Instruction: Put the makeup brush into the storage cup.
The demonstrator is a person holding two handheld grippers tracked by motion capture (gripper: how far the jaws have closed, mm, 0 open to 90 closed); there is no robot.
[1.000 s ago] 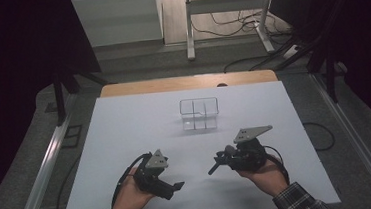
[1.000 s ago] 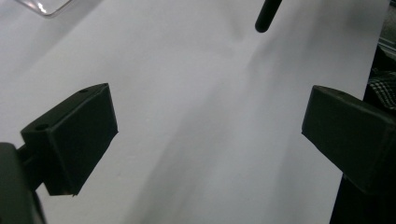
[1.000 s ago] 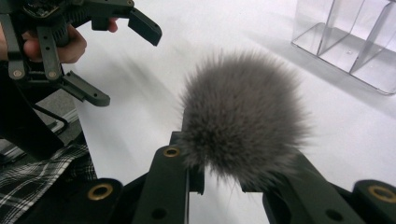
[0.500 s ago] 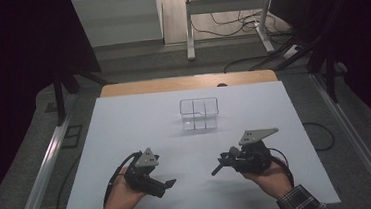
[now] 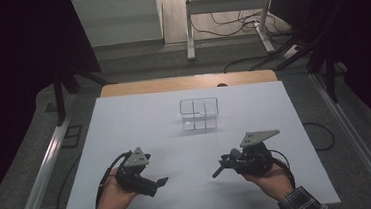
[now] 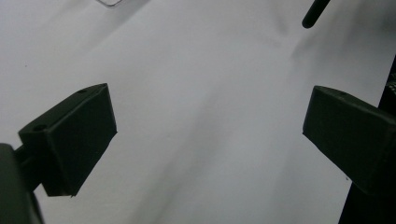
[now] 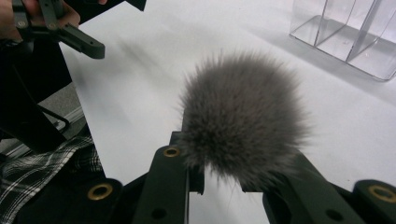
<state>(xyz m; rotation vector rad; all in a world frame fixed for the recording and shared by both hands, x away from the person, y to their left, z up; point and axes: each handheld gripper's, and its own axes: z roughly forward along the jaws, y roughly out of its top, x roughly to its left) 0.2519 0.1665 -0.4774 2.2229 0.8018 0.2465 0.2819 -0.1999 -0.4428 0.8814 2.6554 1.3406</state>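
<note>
My right gripper [image 5: 224, 164] lies low over the white table [image 5: 140, 123], pointing left, and is shut on a grey fluffy brush [image 7: 243, 116]. The tuft stands up between the jaws in the right gripper view, and a thin black handle [image 5: 218, 172] pokes out past the jaw tips. The handle's rounded end [image 6: 314, 13] is in the left gripper view. My left gripper [image 5: 158, 184] is held near the table's front left, open, with only bare table between its jaws [image 6: 210, 135]. A clear divided container [image 5: 199, 114] stands mid-table, beyond both grippers.
The container [image 7: 345, 37] has several empty compartments. A wooden strip [image 5: 187, 83] runs along the table's far edge. Metal rails [image 5: 43, 171] flank both sides. My checked sleeve [image 7: 42, 172] is near the front edge.
My left hand has drifted left with its gripper still open. The right gripper has stayed where it was, still holding the brush.
</note>
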